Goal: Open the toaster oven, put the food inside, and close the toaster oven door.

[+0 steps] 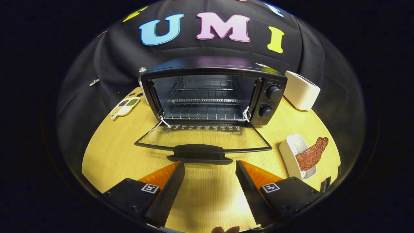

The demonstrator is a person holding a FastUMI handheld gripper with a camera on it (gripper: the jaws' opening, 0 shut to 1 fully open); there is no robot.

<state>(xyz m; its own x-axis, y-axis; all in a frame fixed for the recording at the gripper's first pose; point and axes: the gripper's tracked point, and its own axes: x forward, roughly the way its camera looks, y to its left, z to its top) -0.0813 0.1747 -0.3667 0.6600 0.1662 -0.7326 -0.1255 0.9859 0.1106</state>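
The black toaster oven [213, 92] stands on the wooden table [110, 152] with its glass door [203, 139] folded down flat toward me. The door's black handle [200, 152] lies just ahead of my fingertips. Inside, a wire rack [202, 105] is bare. The food, a reddish-brown strip of meat [312, 153], rests across the rim of a white dish [292, 155] to the right of the door, beyond my right finger. My gripper [210, 165] is open, with only bare table between its fingers.
A white box-shaped appliance [302, 90] stands right of the oven. A white divided tray with small portions [125, 106] lies left of it. White strings [161, 122] hang at both door hinges. A fingertip of a hand [225, 229] shows behind the gripper.
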